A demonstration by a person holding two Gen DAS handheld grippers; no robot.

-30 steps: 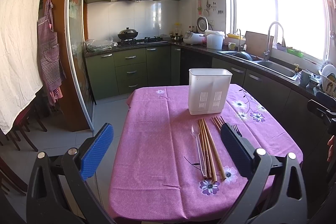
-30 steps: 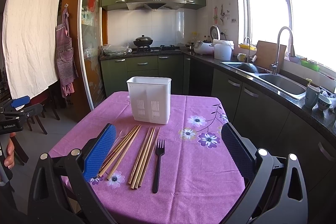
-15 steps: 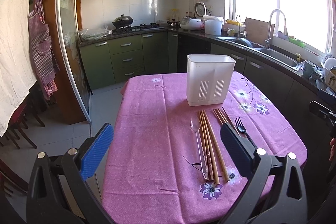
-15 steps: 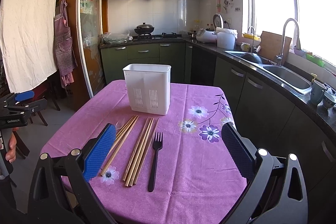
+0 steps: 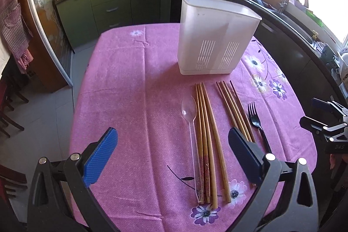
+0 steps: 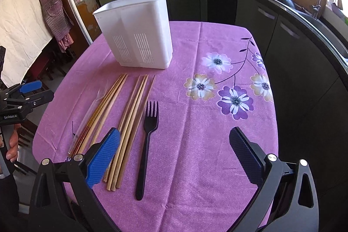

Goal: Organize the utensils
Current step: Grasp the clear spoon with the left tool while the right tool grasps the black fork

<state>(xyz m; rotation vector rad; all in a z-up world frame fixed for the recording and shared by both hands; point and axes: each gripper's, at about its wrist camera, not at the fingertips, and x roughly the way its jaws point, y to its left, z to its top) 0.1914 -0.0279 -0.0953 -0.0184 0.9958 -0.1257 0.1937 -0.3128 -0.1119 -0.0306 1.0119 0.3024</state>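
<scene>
A white slotted utensil holder (image 5: 217, 36) (image 6: 137, 32) stands upright on the purple flowered tablecloth (image 5: 130, 90) (image 6: 206, 145). In front of it lie a clear plastic spoon (image 5: 191, 136) (image 6: 87, 121), two bundles of wooden chopsticks (image 5: 208, 136) (image 5: 235, 110) (image 6: 102, 110) (image 6: 130, 121) and a black fork (image 5: 256, 123) (image 6: 148, 138). My left gripper (image 5: 171, 156) hovers open above the near table edge, over the spoon and left chopstick bundle. My right gripper (image 6: 174, 156) is open too, hanging just above the fork's handle and the bare cloth to its right. Neither holds anything.
Green kitchen cabinets (image 5: 108, 5) and a dark counter with a sink (image 6: 322, 14) wrap around behind and to the right of the table. A doorway with a hanging apron (image 6: 54, 8) is at the left. A hand (image 6: 12, 145) holds the other gripper's handle.
Both grippers have moved forward and tilted down toward the table, so the utensils and holder appear larger and closer. Both stay open.
</scene>
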